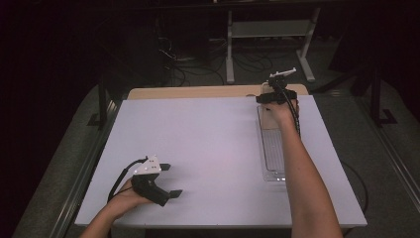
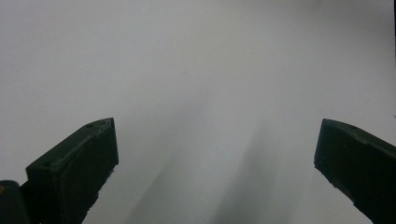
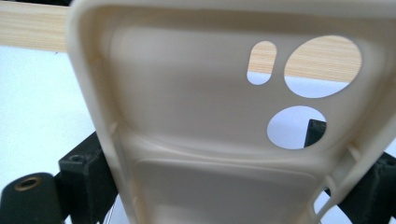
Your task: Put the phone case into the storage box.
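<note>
Two grippers are at work over the white tabletop [image 1: 213, 148], well apart from each other. The right gripper [image 1: 275, 96] is at the far right end of the tabletop, and its jaws are closed on a cream-coloured soft plastic phone case [image 3: 196, 140], one jaw on each long side wall. In the right gripper view the case is seen from its hollow inner side, with three camera cut-outs near its upper end, through which the tabletop and a strip of pale wood [image 3: 32, 32] at the table's far edge appear. In the high view the case is held over the far end of a long clear plastic tray [image 1: 272, 151] that lies on the right side of the tabletop; whether it touches the tray I cannot tell.

The left gripper [image 1: 167, 181] is low over the near left part of the tabletop, its jaws spread wide with nothing between them.

The case looks light and flexible, likely a rubbery shell that bends and twists under a squeeze. Its thin side walls would bow inward if pinched hard, so a moderate grip across both rims near the middle of its length seems best, away from the weaker zone around the cut-outs. Its matte surface probably gives fair friction, and a drop would hardly harm it.
</note>
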`<state>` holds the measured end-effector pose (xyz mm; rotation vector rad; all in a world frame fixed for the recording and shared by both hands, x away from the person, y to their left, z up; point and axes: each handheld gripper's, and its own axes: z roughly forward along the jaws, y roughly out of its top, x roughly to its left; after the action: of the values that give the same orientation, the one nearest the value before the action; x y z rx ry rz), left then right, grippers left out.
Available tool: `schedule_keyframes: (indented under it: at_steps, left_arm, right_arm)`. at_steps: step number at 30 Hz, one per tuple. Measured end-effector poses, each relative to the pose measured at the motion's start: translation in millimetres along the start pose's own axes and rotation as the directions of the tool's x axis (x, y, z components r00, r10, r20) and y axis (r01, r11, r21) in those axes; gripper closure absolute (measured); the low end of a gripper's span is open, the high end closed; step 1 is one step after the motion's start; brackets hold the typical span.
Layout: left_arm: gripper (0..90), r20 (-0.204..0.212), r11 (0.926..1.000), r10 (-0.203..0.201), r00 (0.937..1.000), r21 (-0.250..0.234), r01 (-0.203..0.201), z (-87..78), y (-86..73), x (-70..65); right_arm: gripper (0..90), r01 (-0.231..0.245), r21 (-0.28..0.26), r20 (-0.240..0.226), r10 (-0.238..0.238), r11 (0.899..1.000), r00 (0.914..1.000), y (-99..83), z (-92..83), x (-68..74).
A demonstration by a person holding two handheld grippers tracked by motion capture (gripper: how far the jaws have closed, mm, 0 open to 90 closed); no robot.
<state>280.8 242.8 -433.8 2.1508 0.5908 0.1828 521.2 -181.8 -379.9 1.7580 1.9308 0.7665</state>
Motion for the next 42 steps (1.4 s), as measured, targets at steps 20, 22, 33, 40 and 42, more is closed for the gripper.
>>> schedule_keyframes:
  at_steps: [20, 22, 33, 40, 42]
  left_arm:
    - [0.0, -0.008, 1.0000, -0.001, 1.0000, 0.005, 0.001, 0.4, -0.4, 0.0]
    - [0.0, -0.007, 1.0000, -0.005, 1.0000, 0.004, 0.005, 0.2, -0.4, -0.1]
    - [0.0, -0.010, 0.9999, -0.012, 0.9999, 0.000, 0.012, -0.1, -0.5, 0.7]
    - [0.0, -0.019, 0.9999, -0.001, 0.9998, 0.013, 0.001, -1.2, -0.6, 2.1]
    - [0.0, -0.019, 0.9998, 0.003, 0.9998, 0.017, -0.003, -1.3, -0.8, 2.2]
  right_arm:
    - [4.2, -0.020, -0.005, -0.015, 0.020, 1.000, 0.9997, -2.3, 5.7, -2.8]
    - [4.2, -0.020, -0.015, -0.018, 0.020, 1.000, 0.9996, -1.5, 4.1, -2.8]
    - [4.2, -0.018, -0.092, -0.068, 0.012, 0.996, 0.9976, 3.6, -17.8, -2.9]
    - [3.1, 0.000, -0.092, -0.095, -0.009, 0.996, 0.9954, 2.1, -29.9, -2.1]
    - [3.3, 0.013, -0.101, -0.112, -0.024, 0.995, 0.9934, -0.6, -32.8, -1.9]
